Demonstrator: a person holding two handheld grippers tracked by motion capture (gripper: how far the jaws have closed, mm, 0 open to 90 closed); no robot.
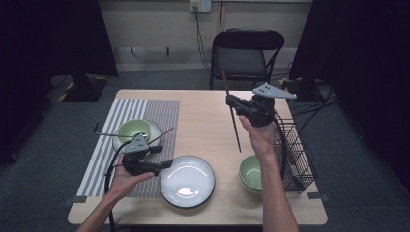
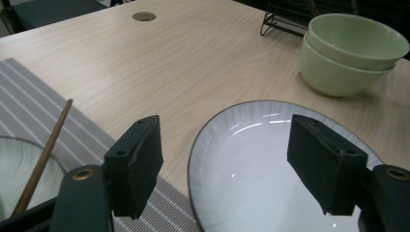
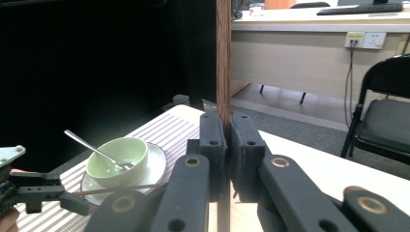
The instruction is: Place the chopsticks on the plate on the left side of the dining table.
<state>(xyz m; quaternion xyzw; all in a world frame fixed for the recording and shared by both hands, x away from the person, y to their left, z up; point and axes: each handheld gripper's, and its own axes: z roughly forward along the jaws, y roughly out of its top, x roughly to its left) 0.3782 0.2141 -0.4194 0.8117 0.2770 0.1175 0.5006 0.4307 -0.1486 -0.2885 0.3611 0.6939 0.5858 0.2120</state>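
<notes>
Seen from above, your right gripper is raised over the far right part of the table, jaws clamped together on a brown chopstick that stands nearly upright, its upper end above the jaws and its lower end hanging toward the bare tabletop; in the right gripper view the same chopstick rises straight between the two black pads, pinched tight. Your left gripper is near the left front of the table, over the edge of the striped placemat, jaws apart with nothing between them; in the left gripper view they stand wide above the near rim of the pale plate. That plate lies at the near centre of the table, just right of the placemat. On the placemat, far from you and left of the plate, a green bowl sits on a white saucer with a spoon resting in it, handle pointing left, and a second chopstick lies across the saucer's right rim. Two stacked green bowls stand near the right front, beside your right forearm, and just to their right stands a black wire rack at the table's right edge. A black folding chair stands beyond the far edge
</notes>
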